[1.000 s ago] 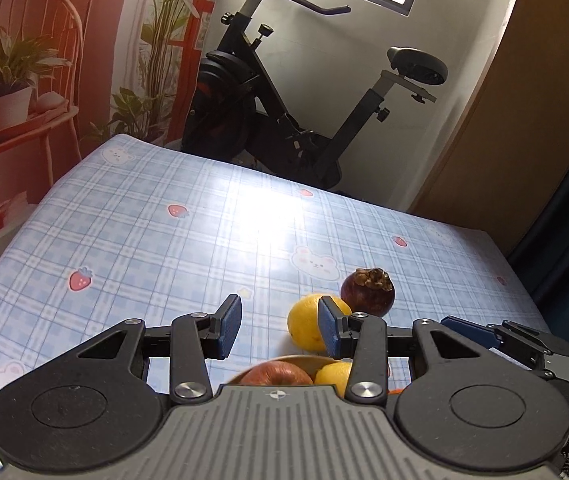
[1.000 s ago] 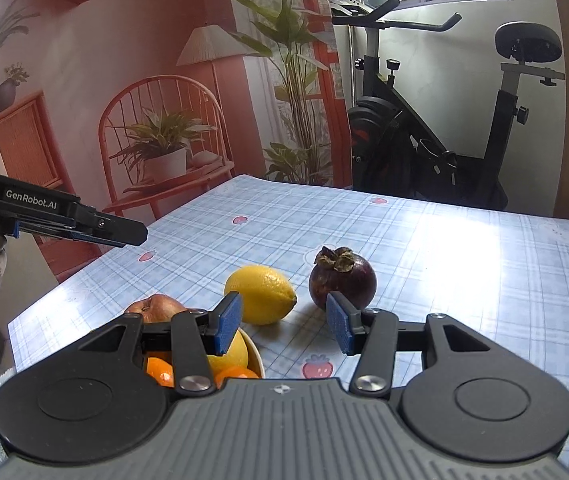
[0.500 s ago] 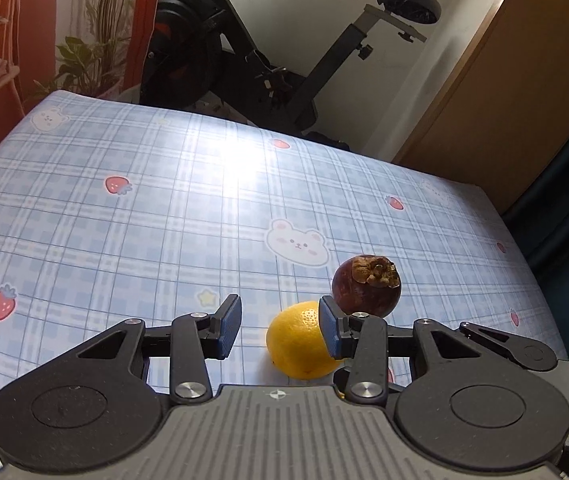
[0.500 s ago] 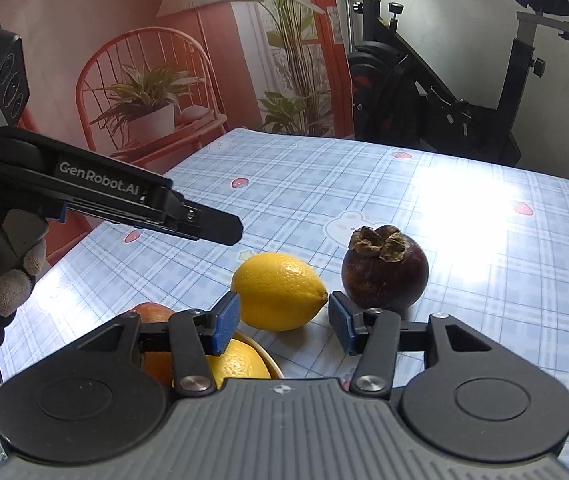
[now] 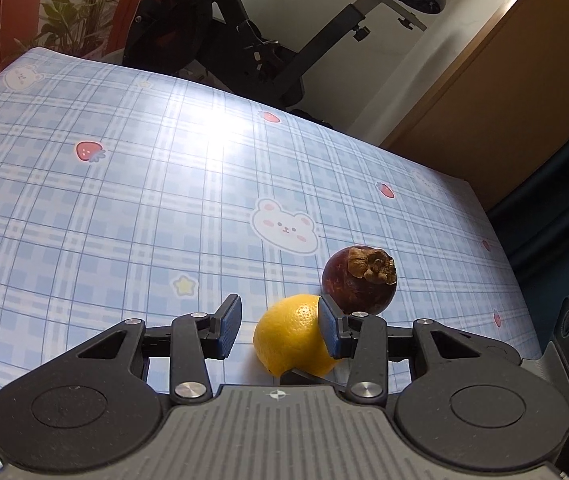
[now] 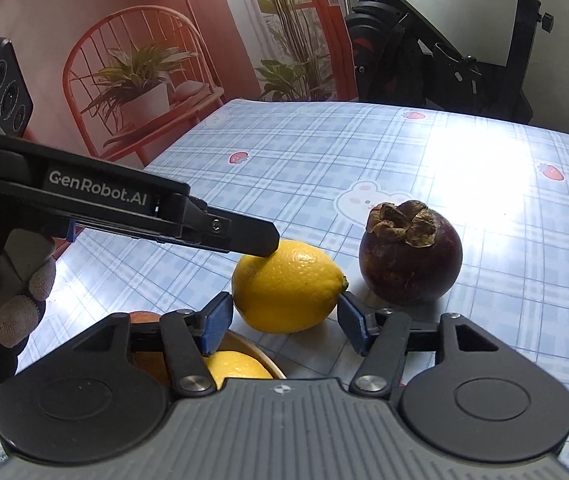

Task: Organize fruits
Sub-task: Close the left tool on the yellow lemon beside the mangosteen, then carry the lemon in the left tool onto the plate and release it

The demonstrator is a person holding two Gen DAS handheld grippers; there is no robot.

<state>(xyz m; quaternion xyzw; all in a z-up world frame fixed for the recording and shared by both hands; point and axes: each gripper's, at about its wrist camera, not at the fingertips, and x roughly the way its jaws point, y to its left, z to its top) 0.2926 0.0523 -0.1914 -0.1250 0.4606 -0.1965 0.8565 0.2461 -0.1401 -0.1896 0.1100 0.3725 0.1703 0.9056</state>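
Fruits are distributed across a table (image 6: 424,152) covered in a blue plaid cloth printed with bears and strawberries. Lemon (image 6: 286,286): lies on the cloth, stem tip pointing toward the mangosteen (image 6: 410,254), which stands just beside it, dried calyx up. Bowl (image 6: 252,354): sits at the near edge in the right wrist view, mostly hidden behind the gripper body; it contains a yellow citrus fruit (image 6: 236,364) and a reddish fruit (image 6: 144,316) that is only partly visible.

Right gripper (image 6: 284,322): jaws have just been opening and now stand moderately wide, one blue pad on each side of the lemon's near face. No pad presses on the fruit.

Left gripper (image 5: 280,330): jaws narrowly parted, nothing clamped. In its own view the lemon (image 5: 296,336) sits ahead of the gap, partly covered by the right-hand pad, with the mangosteen (image 5: 360,280) beyond. In the right wrist view a finger of this gripper (image 6: 244,236) reaches over the lemon's upper left side; whether it touches cannot be determined. A gloved hand (image 6: 8,288) grips its handle.
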